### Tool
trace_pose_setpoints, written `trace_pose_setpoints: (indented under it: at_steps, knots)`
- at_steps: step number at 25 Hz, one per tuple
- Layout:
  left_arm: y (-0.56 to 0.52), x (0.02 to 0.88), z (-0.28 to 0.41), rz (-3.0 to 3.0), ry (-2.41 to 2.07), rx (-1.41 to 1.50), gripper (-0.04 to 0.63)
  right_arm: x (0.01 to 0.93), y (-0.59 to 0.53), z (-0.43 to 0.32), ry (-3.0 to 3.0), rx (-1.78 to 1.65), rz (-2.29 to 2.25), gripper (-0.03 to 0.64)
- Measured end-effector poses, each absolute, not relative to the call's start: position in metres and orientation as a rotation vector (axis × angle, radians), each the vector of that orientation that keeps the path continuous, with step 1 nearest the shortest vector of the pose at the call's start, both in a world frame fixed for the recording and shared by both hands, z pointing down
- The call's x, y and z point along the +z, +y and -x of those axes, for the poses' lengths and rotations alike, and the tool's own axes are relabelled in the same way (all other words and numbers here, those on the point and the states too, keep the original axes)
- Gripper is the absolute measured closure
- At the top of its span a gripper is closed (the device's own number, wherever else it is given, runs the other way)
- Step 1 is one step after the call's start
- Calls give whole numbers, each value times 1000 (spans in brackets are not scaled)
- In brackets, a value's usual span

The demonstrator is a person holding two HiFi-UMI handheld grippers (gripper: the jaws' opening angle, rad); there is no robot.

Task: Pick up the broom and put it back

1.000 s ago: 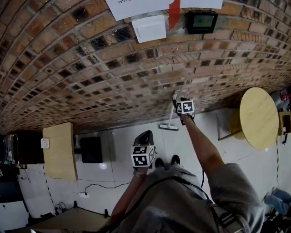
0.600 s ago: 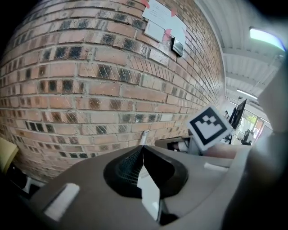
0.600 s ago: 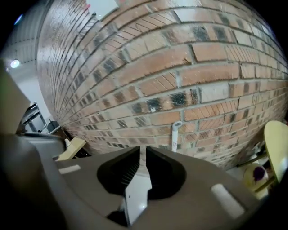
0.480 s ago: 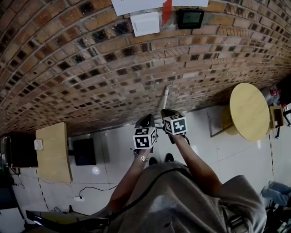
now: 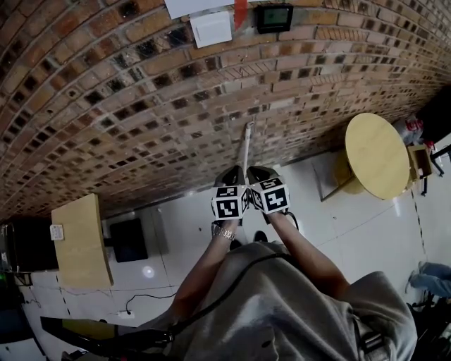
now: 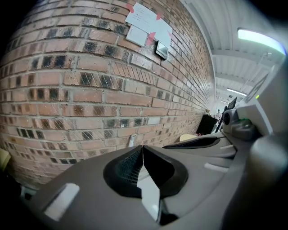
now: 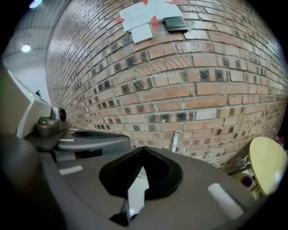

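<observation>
The broom's white handle (image 5: 246,144) leans upright against the brick wall (image 5: 141,106); its head is hidden behind my grippers. The handle's top shows as a small white stick (image 6: 132,140) in the left gripper view, and the same white stick (image 7: 176,140) appears in the right gripper view. My left gripper (image 5: 231,175) and right gripper (image 5: 259,174) hang side by side in front of the handle, apart from it. Both are shut, with nothing between the jaws: the left gripper (image 6: 142,147) and the right gripper (image 7: 143,148) each show tips that meet.
A round wooden table (image 5: 377,155) stands at the right by the wall. A wooden cabinet (image 5: 81,240) and a black box (image 5: 130,240) are at the left. Papers, a white box (image 5: 211,28) and a black device (image 5: 273,15) hang on the wall.
My right gripper drew back from the broom handle towards the person and its jaws shut empty. The left gripper rose to sit beside it. The broom stays against the wall.
</observation>
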State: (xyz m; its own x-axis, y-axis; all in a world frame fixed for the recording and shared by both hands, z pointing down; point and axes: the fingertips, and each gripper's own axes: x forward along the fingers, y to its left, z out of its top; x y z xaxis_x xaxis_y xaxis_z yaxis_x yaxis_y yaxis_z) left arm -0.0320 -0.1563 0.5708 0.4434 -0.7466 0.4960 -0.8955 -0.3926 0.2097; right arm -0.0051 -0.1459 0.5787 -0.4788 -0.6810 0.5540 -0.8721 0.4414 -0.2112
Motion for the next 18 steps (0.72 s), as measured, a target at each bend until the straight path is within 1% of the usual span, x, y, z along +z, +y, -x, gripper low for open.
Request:
trace_pose_setpoints:
  at_steps: [18]
  knots:
    - [-137,561,33,-2284,-1381,418,627,572,-129,-5,-2289,693,-1417,643]
